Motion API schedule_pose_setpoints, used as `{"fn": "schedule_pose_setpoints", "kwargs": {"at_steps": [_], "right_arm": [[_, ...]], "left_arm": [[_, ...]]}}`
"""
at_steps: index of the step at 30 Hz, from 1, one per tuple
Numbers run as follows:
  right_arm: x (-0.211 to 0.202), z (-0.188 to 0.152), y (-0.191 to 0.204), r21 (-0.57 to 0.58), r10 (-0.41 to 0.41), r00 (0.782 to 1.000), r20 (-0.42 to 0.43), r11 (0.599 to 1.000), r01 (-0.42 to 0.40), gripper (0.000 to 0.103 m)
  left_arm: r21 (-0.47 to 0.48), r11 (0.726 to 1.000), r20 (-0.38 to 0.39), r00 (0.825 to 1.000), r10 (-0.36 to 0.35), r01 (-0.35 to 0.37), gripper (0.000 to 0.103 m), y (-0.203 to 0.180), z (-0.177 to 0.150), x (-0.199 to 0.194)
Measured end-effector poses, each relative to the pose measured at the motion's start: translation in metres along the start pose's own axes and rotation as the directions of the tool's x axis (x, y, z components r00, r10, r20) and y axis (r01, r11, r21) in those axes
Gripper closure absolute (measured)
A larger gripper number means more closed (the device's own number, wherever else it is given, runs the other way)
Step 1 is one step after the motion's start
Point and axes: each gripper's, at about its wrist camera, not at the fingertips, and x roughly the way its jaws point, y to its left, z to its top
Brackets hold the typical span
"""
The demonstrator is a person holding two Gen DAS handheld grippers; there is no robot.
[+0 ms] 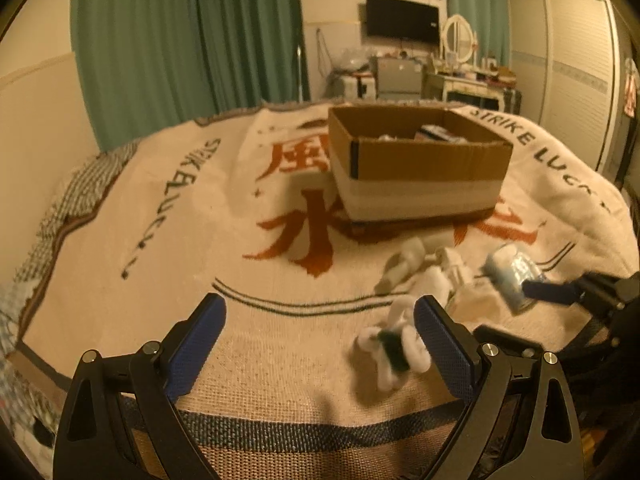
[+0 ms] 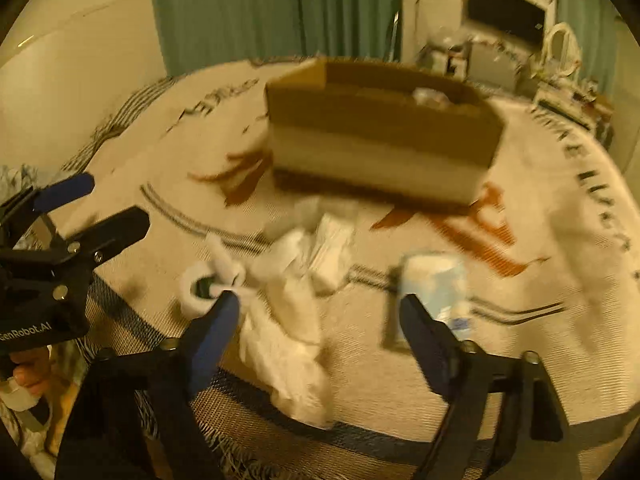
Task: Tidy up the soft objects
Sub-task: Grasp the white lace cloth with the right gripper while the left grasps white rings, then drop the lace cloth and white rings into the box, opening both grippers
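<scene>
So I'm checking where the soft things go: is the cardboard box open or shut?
Open. The cardboard box has no lid or flaps over its top, and the left wrist view looks over its rim at a few items inside.

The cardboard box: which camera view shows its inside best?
The left wrist view: it is sharp and looks over the rim of the cardboard box, so some items inside show. In the right wrist view the box is blurred, mostly its outer wall, with a glimpse of the contents.
</scene>
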Motion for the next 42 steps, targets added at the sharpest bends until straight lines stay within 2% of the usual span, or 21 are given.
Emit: {"fn": "schedule_pose_setpoints", "kwargs": {"at_steps": [2,4,5,6,9,12,13,14,17,19,22,23,24,25,30,35,42], "right_arm": [[0.009,-0.005,0.003,-0.014,0.046,0.998,-0.030,0.999,-0.046,0.044],[0.018,-0.008,0.009,-0.040,0.038,0.998,-0.054,0.998,-0.040,0.057],[0.019,-0.009,0.010,-0.044,0.035,0.998,-0.060,0.998,-0.038,0.072],[0.018,-0.009,0.009,-0.044,0.024,0.998,-0.055,0.999,-0.027,0.080],[-0.002,-0.006,0.004,-0.031,-0.011,1.000,0.012,0.999,0.011,0.083],[-0.023,0.000,-0.006,-0.014,-0.045,0.996,0.074,0.999,0.047,0.083],[-0.029,0.001,-0.010,-0.005,-0.056,0.994,0.092,0.998,0.057,0.083],[-0.032,0.003,-0.012,0.000,-0.061,0.993,0.100,0.998,0.062,0.083],[-0.035,0.007,-0.020,0.017,-0.070,0.991,0.112,0.998,0.068,0.083],[-0.032,0.007,-0.025,0.031,-0.073,0.992,0.107,0.997,0.070,0.083],[-0.025,0.006,-0.028,0.033,-0.071,0.993,0.090,0.997,0.068,0.083],[-0.023,0.006,-0.030,0.033,-0.071,0.994,0.085,0.997,0.068,0.083],[-0.021,0.005,-0.030,0.035,-0.070,0.994,0.083,0.997,0.068,0.083],[-0.020,0.005,-0.032,0.038,-0.070,0.994,0.083,0.997,0.067,0.083],[-0.019,0.005,-0.037,0.055,-0.072,0.994,0.079,0.996,0.068,0.083],[-0.031,0.005,-0.033,0.045,-0.076,0.992,0.101,0.996,0.071,0.083],[-0.063,0.009,-0.025,0.035,-0.077,0.983,0.166,0.997,0.072,0.083]], "left_arm": [[-0.002,1.000,-0.007,1.000,-0.009,0.009,0.007,0.000,-0.002,0.002],[0.000,1.000,-0.014,1.000,-0.020,0.020,0.007,-0.003,-0.004,0.004],[0.001,1.000,-0.016,1.000,-0.019,0.019,0.007,-0.003,-0.005,0.004],[0.007,1.000,-0.020,1.000,-0.015,0.016,0.008,-0.005,-0.006,0.005],[0.011,0.999,-0.042,0.999,-0.029,0.030,0.008,-0.011,-0.010,0.007],[0.002,0.997,-0.084,0.993,-0.079,0.079,0.009,-0.022,-0.016,0.013],[0.002,0.996,-0.096,0.991,-0.090,0.091,0.012,-0.026,-0.018,0.015],[0.007,0.995,-0.109,0.989,-0.098,0.100,0.021,-0.031,-0.020,0.019],[0.010,0.995,-0.144,0.984,-0.100,0.102,0.027,-0.039,-0.021,0.032],[-0.003,0.994,-0.164,0.980,-0.112,0.113,0.038,-0.040,-0.021,0.042],[-0.010,0.993,-0.195,0.974,-0.120,0.120,0.039,-0.042,-0.022,0.056],[-0.015,0.993,-0.211,0.970,-0.120,0.120,0.044,-0.042,-0.023,0.061],[-0.023,0.991,-0.233,0.963,-0.134,0.132,0.056,-0.041,-0.026,0.067],[-0.031,0.989,-0.243,0.959,-0.146,0.143,0.057,-0.040,-0.028,0.069],[-0.009,0.987,-0.218,0.963,-0.159,0.161,0.068,-0.042,-0.029,0.058],[0.004,0.986,-0.192,0.968,-0.162,0.166,0.068,-0.039,-0.028,0.040],[0.044,0.984,-0.080,0.982,-0.168,0.172,0.068,-0.041,0.002,-0.003]]}}
